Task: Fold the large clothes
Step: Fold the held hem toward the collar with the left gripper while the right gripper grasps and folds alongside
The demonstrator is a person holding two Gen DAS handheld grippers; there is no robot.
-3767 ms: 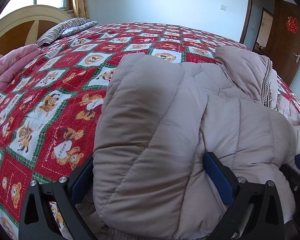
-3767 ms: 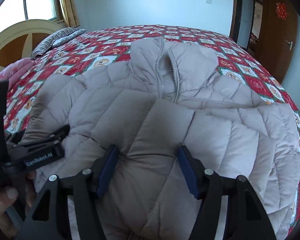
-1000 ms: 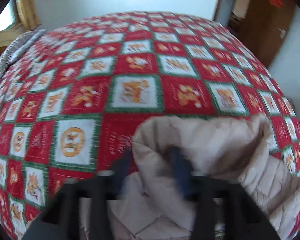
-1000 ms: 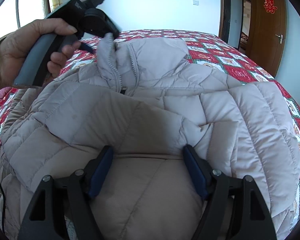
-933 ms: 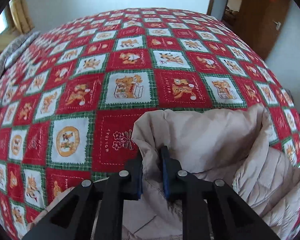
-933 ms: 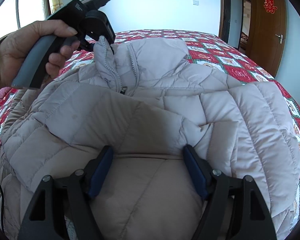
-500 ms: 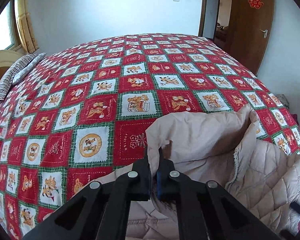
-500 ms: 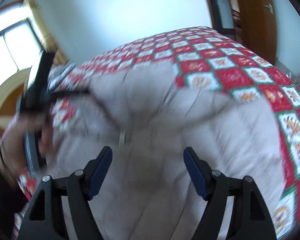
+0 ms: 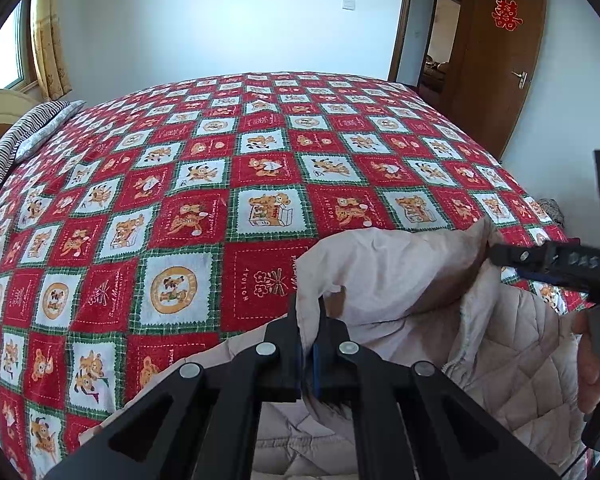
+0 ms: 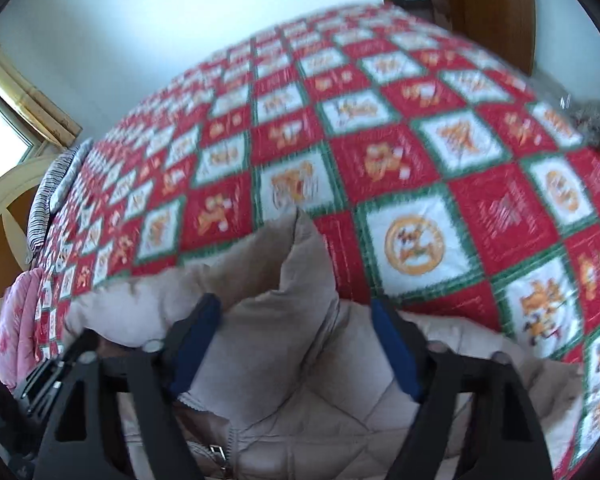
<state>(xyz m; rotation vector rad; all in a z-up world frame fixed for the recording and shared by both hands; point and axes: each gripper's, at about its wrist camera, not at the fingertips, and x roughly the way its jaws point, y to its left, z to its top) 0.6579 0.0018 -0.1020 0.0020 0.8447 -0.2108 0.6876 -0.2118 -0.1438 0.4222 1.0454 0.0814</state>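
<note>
My left gripper (image 9: 308,350) is clenched on the collar corner of the beige quilted down jacket (image 9: 512,344). My right gripper (image 10: 296,344), jaws just narrowing but not yet pressing, straddles the opposite collar corner (image 10: 300,256), which points away between its fingers.

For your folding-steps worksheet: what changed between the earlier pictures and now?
The left gripper left the jacket's hem and clamped one collar corner. The right gripper swung up around the other corner, jaws closing but not gripping. The jacket lies on the same bedspread.
</note>
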